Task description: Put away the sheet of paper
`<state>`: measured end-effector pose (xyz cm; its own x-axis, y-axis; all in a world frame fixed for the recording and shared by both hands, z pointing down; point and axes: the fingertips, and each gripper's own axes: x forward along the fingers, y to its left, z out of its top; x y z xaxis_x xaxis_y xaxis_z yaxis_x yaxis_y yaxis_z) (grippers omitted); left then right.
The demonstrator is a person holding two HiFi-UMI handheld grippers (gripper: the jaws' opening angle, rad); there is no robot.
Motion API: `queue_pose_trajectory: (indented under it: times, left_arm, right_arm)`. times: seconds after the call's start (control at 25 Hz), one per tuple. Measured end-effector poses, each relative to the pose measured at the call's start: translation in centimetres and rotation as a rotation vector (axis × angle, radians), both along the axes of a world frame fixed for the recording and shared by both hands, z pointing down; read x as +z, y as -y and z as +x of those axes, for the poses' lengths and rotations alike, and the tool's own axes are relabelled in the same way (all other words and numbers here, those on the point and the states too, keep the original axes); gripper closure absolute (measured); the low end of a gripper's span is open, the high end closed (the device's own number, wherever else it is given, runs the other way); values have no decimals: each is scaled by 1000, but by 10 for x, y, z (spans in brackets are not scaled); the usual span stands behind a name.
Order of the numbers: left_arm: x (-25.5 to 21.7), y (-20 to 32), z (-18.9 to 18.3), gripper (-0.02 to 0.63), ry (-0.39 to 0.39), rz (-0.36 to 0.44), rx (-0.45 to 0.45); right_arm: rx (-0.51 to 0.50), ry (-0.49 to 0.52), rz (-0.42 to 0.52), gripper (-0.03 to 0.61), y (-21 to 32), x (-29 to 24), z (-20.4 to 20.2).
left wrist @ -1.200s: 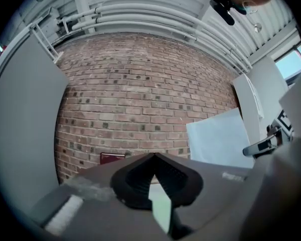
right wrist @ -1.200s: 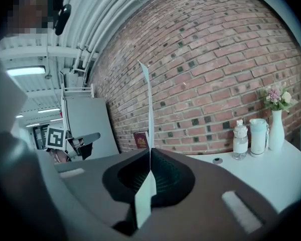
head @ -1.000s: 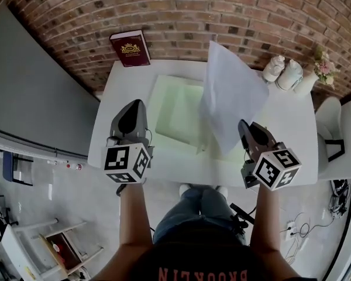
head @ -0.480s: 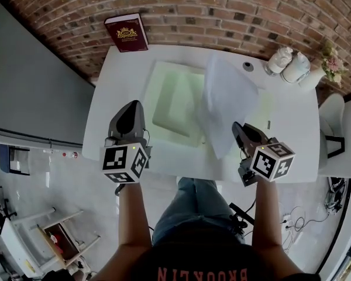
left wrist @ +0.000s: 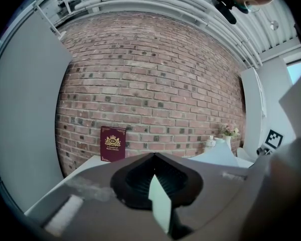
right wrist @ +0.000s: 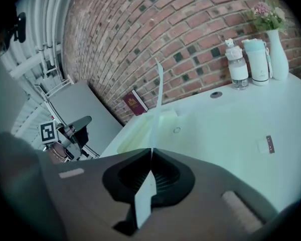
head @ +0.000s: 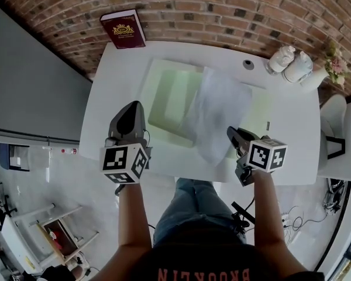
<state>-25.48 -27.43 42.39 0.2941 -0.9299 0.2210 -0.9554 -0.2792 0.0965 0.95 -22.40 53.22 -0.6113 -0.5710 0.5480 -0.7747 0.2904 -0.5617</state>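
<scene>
At the table [head: 105, 119] edge, the right gripper [right wrist: 151, 152] pinches the sheet of paper [head: 216, 113] by a corner; the left gripper [left wrist: 154, 155] is closed, empty. The limp sheet may buckle, missing the green tray [head: 164, 84].

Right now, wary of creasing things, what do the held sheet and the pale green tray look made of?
The sheet looks like thin, matte white paper: seen edge-on in the right gripper view it is only a fine line. The tray looks like smooth pale green plastic with an even, dull sheen, though it could be coated card.
</scene>
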Motion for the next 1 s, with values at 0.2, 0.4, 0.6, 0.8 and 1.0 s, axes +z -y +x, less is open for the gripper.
queue_pose_trajectory:
  times: [0.2, 0.4, 0.6, 0.8, 1.0]
  left_arm:
    - [-2, 5, 10, 620, 25, 2, 4]
    - [-6, 10, 13, 620, 37, 1, -3]
    - [-6, 12, 10, 620, 55, -9, -22]
    - [-9, 17, 5, 620, 79, -13, -36]
    - [-7, 21, 1, 620, 95, -31, -61]
  right_arm:
    - [-25, -49, -73, 577, -2, 23, 8]
    - [-65, -95, -132, 575, 8, 42, 16]
    - [-107, -96, -177, 577, 21, 55, 14]
    - [-120, -65, -226, 577, 31, 68, 5]
    - [-106, 14, -270, 577, 44, 76, -5]
